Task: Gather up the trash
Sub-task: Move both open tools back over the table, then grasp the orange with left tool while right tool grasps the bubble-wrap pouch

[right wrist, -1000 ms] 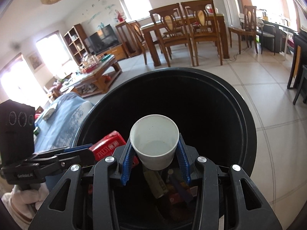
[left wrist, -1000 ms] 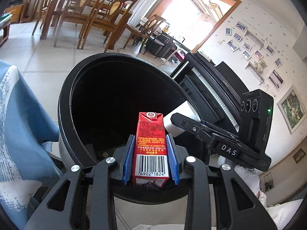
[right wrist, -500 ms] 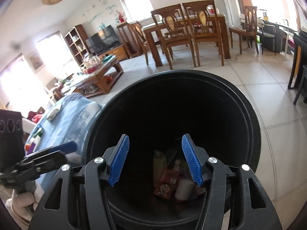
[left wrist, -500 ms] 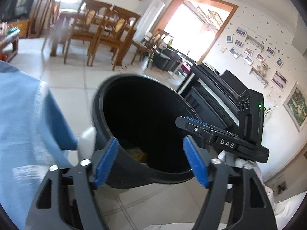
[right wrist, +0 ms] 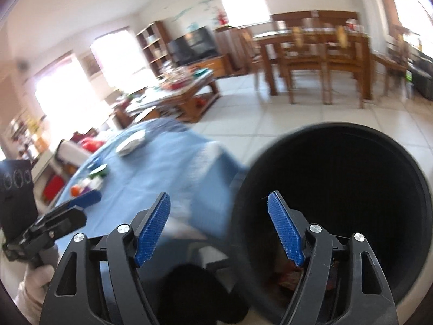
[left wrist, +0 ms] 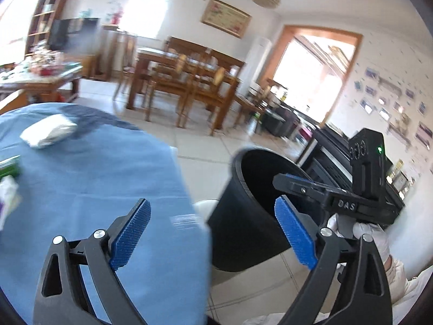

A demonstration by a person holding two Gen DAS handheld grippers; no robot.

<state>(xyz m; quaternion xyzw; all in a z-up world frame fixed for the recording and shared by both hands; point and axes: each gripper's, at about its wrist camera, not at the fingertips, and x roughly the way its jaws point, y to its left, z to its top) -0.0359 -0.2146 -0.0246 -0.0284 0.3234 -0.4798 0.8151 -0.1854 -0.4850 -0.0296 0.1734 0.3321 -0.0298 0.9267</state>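
Note:
The black trash bin (left wrist: 243,224) stands on the floor right of the blue-clothed table (left wrist: 94,178). My left gripper (left wrist: 212,230) hangs over the table's edge beside the bin, its jaws opening with nothing between them. My right gripper (right wrist: 219,227) hovers at the rim of the bin (right wrist: 338,140), its jaws opening, also empty. Some dropped trash (right wrist: 292,279) shows dimly at the bin's bottom. On the table lie a crumpled white packet (left wrist: 48,134), a green item (right wrist: 98,172) and small white, orange and purple scraps (right wrist: 84,187).
Each gripper shows in the other's view, held by a white-gloved hand (left wrist: 368,233). A piano (left wrist: 338,146) stands behind the bin. Wooden dining table and chairs (left wrist: 186,81) and a cluttered coffee table (right wrist: 184,89) lie further off on the tiled floor.
The left gripper let go of the red carton and the right of the paper cup, both now in the bin. Both jaws widened and both grippers swung left and up toward the table.

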